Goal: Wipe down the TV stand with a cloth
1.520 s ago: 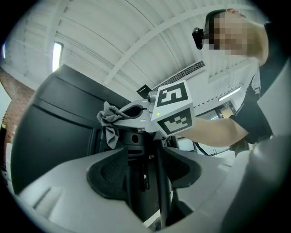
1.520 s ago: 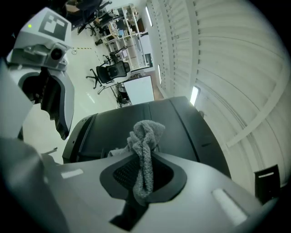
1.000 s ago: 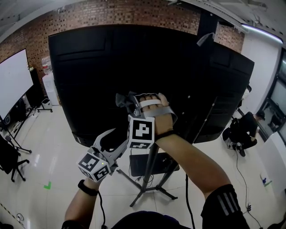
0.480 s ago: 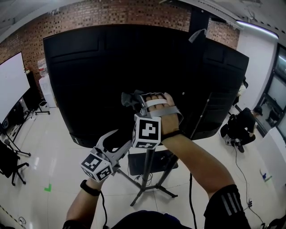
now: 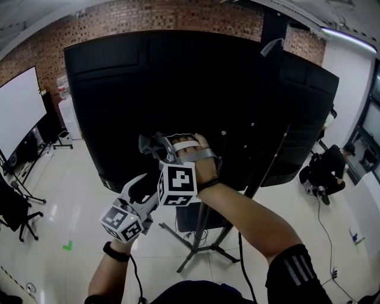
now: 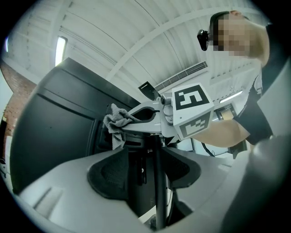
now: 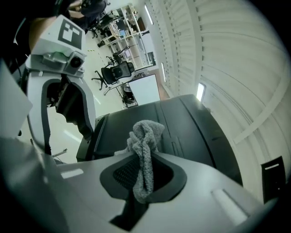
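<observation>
**Right gripper** (image 5: 153, 146): raised in front of the lower part of the black panel. Its fingers (image 7: 119, 175) are clenched on the cloth. The marker cube (image 5: 177, 184) sits at the wrist.

**Cloth** (image 7: 144, 150): grey and nubby, bunched into a wad. One end pokes above the fingers and the rest hangs down between them. In the head view the cloth (image 5: 149, 144) lies against the dark panel, above the stand's pole. Whether it touches either surface cannot be told.

**Left gripper** (image 5: 144, 179): lower and to the left, just beside the right gripper, angled up toward it. Its fingers (image 6: 109, 170) are released, spread apart and grasping nothing. The stand's pole (image 6: 159, 182) shows through the gap, further back.

**TV stand** (image 5: 202, 234): a dark upright pole on splayed legs that rest on the floor (image 5: 71, 196).

**Black panel** (image 5: 178, 83): large and ribbed, mounted on the stand, filling the middle of the head view.

**Surroundings:**
- brick wall (image 5: 148, 18) behind
- whiteboard (image 5: 16, 110) at left
- office chair (image 5: 12, 214) at lower left
- green mark (image 5: 67, 244) on the floor
</observation>
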The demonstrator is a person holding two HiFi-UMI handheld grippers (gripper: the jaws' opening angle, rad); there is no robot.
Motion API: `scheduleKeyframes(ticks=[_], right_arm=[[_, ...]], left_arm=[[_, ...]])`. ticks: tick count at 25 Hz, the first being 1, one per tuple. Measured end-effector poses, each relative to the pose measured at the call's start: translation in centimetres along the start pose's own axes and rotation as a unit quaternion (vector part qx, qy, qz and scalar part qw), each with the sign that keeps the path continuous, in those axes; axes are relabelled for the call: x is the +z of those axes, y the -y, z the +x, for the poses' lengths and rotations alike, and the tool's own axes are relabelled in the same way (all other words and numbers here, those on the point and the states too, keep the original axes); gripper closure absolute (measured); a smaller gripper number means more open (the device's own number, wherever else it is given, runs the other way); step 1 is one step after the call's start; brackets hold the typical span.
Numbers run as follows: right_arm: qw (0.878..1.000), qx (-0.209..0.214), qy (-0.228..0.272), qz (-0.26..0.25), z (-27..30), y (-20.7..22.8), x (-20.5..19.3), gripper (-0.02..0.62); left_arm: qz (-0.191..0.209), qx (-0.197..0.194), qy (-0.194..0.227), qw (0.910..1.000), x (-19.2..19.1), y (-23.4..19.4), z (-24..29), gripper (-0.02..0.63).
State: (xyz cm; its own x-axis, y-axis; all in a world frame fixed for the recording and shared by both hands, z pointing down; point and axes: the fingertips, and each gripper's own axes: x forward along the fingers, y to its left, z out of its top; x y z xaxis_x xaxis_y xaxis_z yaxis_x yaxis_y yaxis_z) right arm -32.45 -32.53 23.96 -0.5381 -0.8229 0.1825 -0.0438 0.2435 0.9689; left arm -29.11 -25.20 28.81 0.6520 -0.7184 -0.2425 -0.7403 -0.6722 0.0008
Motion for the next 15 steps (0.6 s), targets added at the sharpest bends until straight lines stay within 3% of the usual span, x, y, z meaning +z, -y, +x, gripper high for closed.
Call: scheduleKeyframes(ticks=[7,15], right_arm=[[0.999,0.030,-0.008,-0.027,4.2,-2.3,0.8,0.566],[0.997,0.022,-0.038,-0.060,3.3,-2.6,-1.4,0.566]], left_arm=[[-0.004,0.018,-0.010,0.9998,-1.1,-1.1,-1.7,0.354],[-0.007,0.005,-0.006,0.9999,-1.5,-0.8,-1.2,0.354]])
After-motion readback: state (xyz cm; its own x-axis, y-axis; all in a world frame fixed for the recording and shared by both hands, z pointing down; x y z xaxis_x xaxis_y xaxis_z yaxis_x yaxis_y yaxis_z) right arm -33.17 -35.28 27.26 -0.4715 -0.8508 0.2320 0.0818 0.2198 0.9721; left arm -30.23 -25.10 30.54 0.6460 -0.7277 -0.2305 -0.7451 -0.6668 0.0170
